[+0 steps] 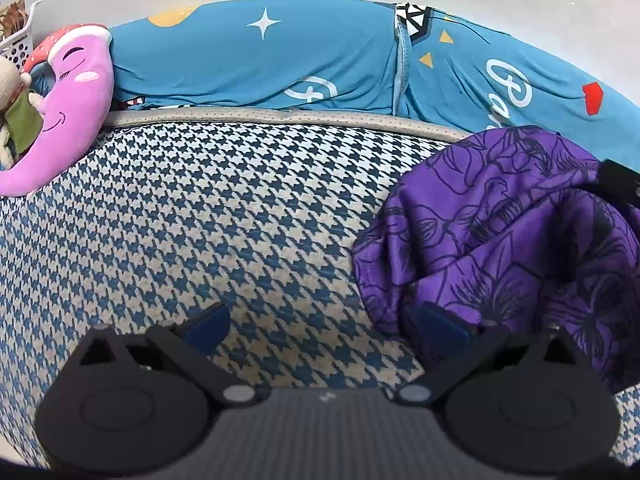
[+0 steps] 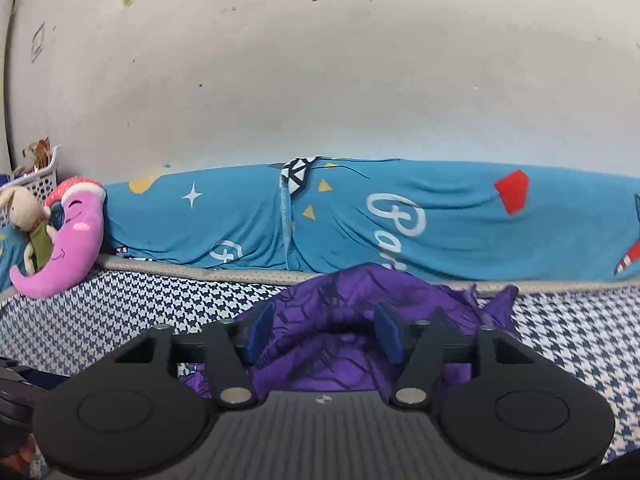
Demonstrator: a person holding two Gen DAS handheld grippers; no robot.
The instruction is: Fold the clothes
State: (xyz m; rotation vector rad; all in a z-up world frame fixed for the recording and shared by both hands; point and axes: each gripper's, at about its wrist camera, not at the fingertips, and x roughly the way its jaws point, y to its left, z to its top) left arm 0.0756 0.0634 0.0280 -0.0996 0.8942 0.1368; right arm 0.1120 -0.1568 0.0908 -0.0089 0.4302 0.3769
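Hovering low over the houndstooth mattress, the left gripper points toward the wall with its blue pads spread wide; nothing lies between them but bare checked fabric. Its right pad sits just at the near left edge of the purple garment, and whether it touches the cloth I cannot tell.

The garment lies in a crumpled heap on the right part of the mattress, its far edge close to the grey piping that borders the mattress. In the left view a dark piece of the other tool shows at the garment's right edge.

The right gripper is held level just above the heap, its pads parted with loose purple folds bulging between them; the pads do not press the cloth.

Behind the piping runs a long blue bolster against the wall. A pink plush and a white basket stand at the far left. To the garment's left the mattress is broad and open as far as the plush.
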